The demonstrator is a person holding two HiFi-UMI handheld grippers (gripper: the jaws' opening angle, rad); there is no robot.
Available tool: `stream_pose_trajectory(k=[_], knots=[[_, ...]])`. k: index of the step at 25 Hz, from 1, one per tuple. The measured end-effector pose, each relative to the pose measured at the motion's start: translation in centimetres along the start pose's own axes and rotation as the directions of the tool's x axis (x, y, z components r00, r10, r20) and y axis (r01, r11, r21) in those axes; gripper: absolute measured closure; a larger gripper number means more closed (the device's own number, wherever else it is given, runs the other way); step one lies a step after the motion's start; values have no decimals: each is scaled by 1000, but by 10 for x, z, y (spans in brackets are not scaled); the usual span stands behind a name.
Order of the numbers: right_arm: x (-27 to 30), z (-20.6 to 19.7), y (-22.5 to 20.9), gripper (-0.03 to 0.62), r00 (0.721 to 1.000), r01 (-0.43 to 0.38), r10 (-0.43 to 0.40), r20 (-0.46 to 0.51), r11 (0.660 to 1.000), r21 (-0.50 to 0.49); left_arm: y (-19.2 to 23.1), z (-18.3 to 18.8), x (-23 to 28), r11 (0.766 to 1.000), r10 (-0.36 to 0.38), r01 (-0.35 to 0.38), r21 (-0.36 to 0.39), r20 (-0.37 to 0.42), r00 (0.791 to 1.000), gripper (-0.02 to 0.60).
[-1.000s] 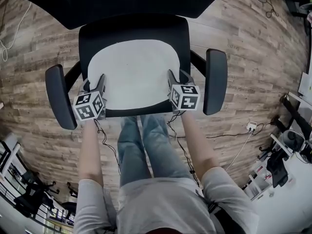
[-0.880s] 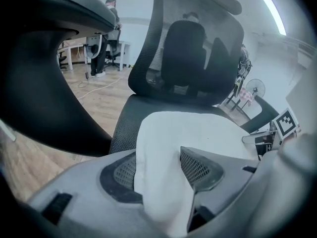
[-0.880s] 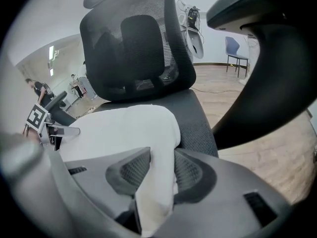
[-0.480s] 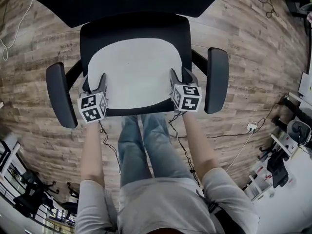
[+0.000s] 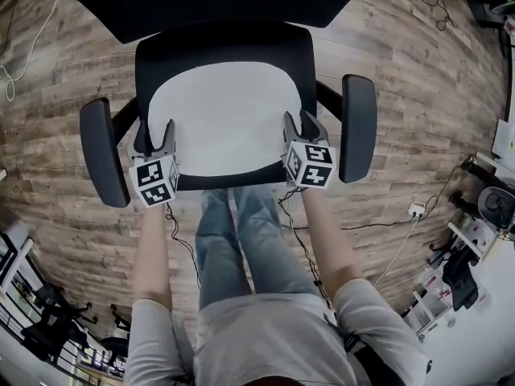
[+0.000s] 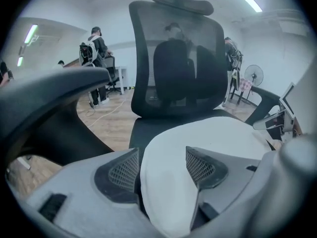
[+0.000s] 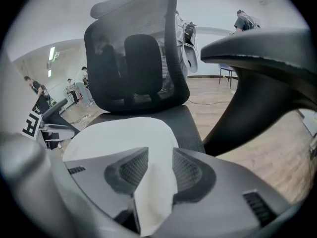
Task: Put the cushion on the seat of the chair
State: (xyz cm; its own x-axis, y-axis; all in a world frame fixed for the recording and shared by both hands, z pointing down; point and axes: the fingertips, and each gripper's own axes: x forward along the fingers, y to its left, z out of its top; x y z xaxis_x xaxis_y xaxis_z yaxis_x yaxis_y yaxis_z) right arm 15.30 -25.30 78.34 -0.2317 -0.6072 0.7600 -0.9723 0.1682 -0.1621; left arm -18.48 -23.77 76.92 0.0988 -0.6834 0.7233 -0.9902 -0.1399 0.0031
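The white cushion [image 5: 225,119] lies flat on the black seat [image 5: 217,43] of the office chair. My left gripper [image 5: 157,133] is at the cushion's front left corner, my right gripper [image 5: 296,125] at its front right corner. Both have just been opening. In the left gripper view the cushion [image 6: 208,138] edge sits between the spread jaws of the left gripper [image 6: 162,152], with a dark gap beside one pad. In the right gripper view a thin corner of the cushion [image 7: 119,133] stands loose between the jaws of the right gripper [image 7: 160,152].
Black armrests flank the seat, the left armrest [image 5: 100,151] and the right armrest [image 5: 358,127] just outside each gripper. The mesh backrest [image 6: 178,58] rises behind. The person's legs [image 5: 241,240] stand at the seat's front edge. Cables [image 5: 386,219] run over the wooden floor.
Both grippers' jaws have spread apart around the cushion's front corners. The left gripper has lifted a little and rolled. The cushion stays on the seat.
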Motion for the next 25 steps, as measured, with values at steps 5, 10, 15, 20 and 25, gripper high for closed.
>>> stream_pose_trajectory(k=[5, 10, 15, 20, 25], knots=[[-16, 4, 12, 565, 999, -11, 11, 45, 1000, 8, -10, 24, -19, 999, -31, 35, -38, 85, 996, 401], [-34, 8, 35, 572, 996, -55, 57, 69, 998, -30, -25, 39, -40, 994, -86, 95, -61, 133, 987, 568], [-57, 20, 55, 572, 990, -64, 71, 122, 996, -60, -34, 53, -66, 985, -154, 166, -50, 186, 970, 571], [-87, 35, 67, 572, 979, -61, 64, 194, 998, -20, -39, 67, -94, 980, -193, 199, -4, 216, 957, 571], [-121, 50, 78, 572, 969, -51, 53, 242, 999, -12, -45, 89, -124, 972, -233, 233, 28, 258, 938, 571]])
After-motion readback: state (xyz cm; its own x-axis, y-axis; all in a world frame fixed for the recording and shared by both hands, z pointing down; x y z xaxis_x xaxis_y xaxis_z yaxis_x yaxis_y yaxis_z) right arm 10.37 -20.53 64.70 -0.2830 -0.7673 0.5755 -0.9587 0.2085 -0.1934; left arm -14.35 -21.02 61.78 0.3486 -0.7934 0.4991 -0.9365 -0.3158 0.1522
